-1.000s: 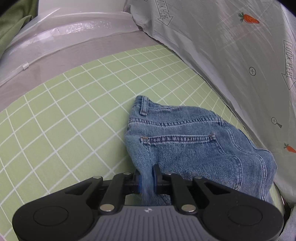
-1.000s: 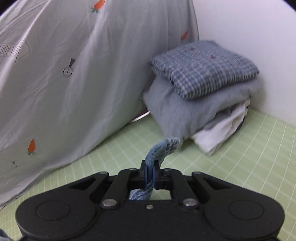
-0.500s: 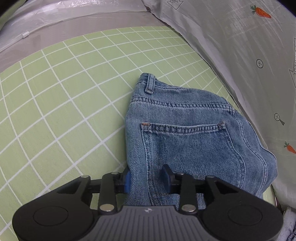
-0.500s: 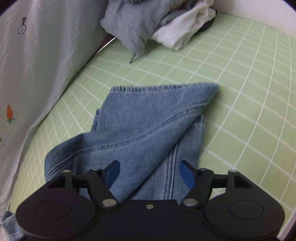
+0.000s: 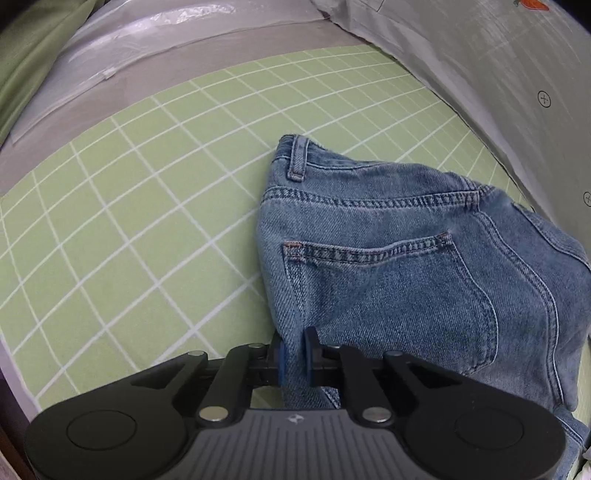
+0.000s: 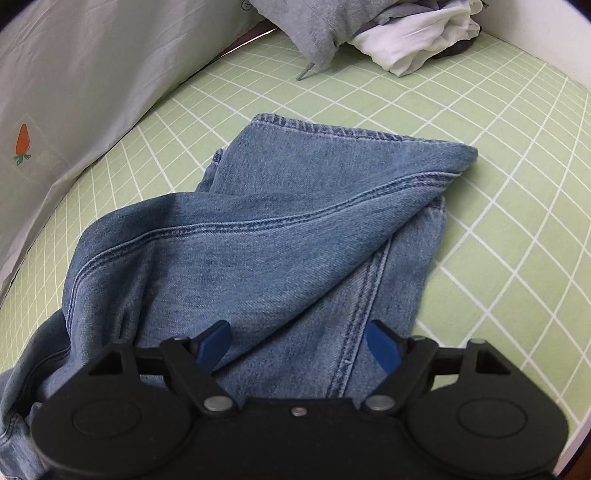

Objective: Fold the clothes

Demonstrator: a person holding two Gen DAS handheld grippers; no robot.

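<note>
Under the left gripper, jeans edge hidden; far side cropped

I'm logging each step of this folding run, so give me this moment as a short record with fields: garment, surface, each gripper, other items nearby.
garment: blue jeans, back pocket up at the waist end, leg end folded over itself
surface: green grid-patterned mat
left gripper: shut on the jeans' edge below the pocket
right gripper: open, fingers apart over the leg fabric
nearby: grey carrot-print sheet along the mat's edge; pile of grey and white clothes at the far end
</note>
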